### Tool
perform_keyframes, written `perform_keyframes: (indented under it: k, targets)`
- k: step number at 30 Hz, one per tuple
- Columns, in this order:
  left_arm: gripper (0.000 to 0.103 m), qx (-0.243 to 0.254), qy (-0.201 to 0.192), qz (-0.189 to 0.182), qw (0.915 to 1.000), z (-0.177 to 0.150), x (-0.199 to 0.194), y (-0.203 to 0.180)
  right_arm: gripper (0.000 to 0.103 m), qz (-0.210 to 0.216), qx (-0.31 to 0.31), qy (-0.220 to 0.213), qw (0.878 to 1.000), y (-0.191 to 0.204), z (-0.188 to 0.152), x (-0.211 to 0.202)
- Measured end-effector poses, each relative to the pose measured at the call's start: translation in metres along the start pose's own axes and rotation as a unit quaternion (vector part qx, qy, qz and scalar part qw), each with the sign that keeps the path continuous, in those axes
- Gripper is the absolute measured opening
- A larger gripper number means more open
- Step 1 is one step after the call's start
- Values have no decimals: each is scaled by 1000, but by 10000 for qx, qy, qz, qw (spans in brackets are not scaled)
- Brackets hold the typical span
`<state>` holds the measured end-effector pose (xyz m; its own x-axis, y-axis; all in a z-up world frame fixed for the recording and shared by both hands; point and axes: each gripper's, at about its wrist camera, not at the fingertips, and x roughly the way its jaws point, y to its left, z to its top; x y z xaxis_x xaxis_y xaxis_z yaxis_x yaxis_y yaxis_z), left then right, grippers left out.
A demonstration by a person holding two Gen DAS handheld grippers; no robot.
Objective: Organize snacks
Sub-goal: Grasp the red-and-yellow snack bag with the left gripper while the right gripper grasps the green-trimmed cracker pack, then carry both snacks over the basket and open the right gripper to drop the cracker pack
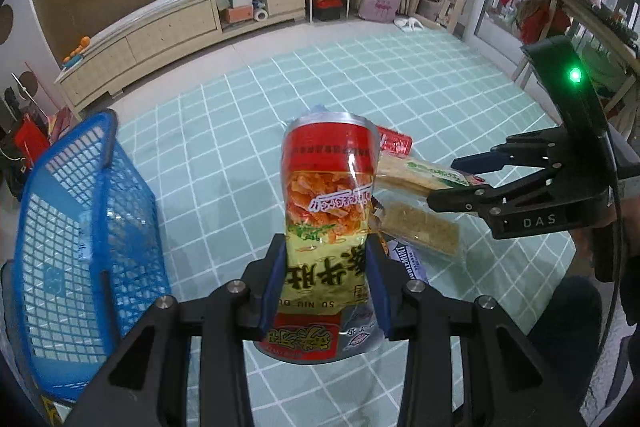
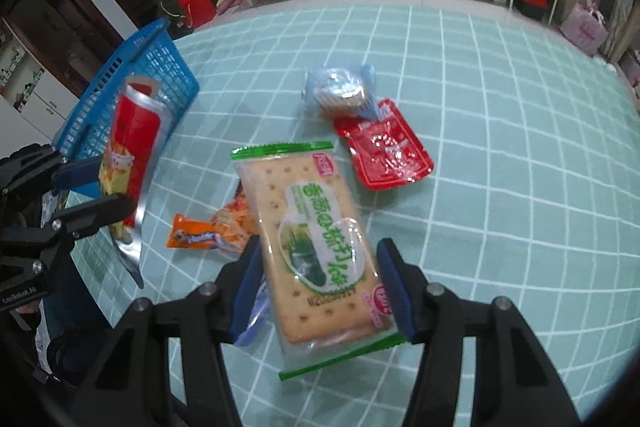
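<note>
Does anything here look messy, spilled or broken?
Nothing is spilled or torn. The blue basket stands tipped up on the checked tablecloth rather than flat, and loose packets are scattered beside it: a red pouch, a silvery-blue pack and an orange wrapper.

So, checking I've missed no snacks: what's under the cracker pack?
Under the cracker pack, an orange packet and a bluish wrapper poke out at its left edge. Anything beneath its middle is hidden.

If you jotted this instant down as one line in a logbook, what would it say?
left gripper: shut on chip bag | right gripper: shut on cracker pack | blue basket: left of chip bag | red packet: on table
</note>
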<state>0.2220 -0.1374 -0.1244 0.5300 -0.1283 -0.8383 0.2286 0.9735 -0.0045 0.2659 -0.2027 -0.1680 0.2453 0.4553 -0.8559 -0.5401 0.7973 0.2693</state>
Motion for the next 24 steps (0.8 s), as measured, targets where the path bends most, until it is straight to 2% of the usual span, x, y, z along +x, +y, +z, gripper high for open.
perform_keyframes:
  k: [8, 12, 24]
  targets:
    - [36, -36, -413, 60, 9991, -6, -46, 17, 61, -356, -126, -510, 9980, 27, 6, -48]
    - [36, -132, -634, 68, 9979, -10, -72, 29, 61, -445, -194, -825, 9954, 55, 18, -69]
    - [36, -310, -1048, 372, 9933, -20, -127, 89, 61, -425, -846, -1253, 9876, 139, 54, -88]
